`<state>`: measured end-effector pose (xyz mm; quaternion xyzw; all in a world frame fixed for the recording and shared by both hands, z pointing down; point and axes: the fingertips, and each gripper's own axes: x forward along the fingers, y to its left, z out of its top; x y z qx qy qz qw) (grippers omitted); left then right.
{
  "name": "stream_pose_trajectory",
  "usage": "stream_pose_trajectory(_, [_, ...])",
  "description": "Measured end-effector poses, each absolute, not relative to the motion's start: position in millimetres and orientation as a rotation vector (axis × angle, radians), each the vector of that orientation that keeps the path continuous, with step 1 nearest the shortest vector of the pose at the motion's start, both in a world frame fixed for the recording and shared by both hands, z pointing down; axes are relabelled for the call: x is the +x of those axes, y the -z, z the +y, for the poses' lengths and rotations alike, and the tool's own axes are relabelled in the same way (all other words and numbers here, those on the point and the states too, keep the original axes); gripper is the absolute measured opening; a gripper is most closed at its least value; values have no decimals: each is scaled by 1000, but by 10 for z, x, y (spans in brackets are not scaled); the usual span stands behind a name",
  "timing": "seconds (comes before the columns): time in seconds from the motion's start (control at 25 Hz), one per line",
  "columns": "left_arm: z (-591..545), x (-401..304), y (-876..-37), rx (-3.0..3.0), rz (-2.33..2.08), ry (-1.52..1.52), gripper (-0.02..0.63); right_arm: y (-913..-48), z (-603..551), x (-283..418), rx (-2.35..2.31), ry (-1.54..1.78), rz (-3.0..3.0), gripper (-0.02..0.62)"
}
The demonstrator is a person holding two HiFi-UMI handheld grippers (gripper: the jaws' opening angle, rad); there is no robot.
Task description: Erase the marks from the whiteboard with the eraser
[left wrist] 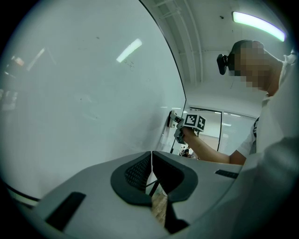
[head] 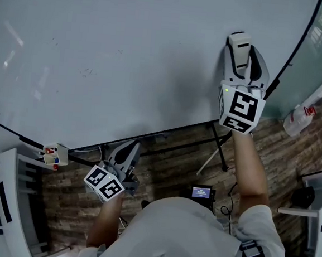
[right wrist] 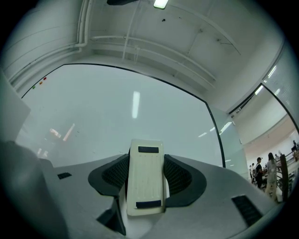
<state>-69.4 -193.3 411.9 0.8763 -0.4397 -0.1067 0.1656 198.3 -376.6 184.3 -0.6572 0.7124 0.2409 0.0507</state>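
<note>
Reaching forward, right gripper [head: 240, 41] holds eraser [right wrist: 145, 179] at whiteboard [head: 100, 52]; left gripper [head: 126, 151] low.

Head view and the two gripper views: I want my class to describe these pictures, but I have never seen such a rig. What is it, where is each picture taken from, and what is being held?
There is no robot here. A person holds a tool in each hand: a hand-held gripper with two jaws. The head view comes from a camera on the person's head, looking down at a whiteboard. The other two pictures come from a camera riding on each gripper, looking along its jaws. The right hand-held gripper is shut on a pale eraser, up by the board's right edge. The left hand-held gripper hangs lower, near the board's bottom edge, jaws together with nothing between them. The board looks nearly clean; only faint smudges show.
</note>
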Motion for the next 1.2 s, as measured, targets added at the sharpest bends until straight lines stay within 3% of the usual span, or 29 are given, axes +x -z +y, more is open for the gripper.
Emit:
stream_pose_trajectory(0.52, [-1873, -974, -3955, 2521, -1292, 321, 6, -1721, -3619, 2250, -2113, -658, 2087, 252])
stream_pose_trajectory(1.2, [-1553, -1681, -3752, 2538, -1388, 357, 6, -1754, -3008, 1304, -1984, -662, 2199, 253])
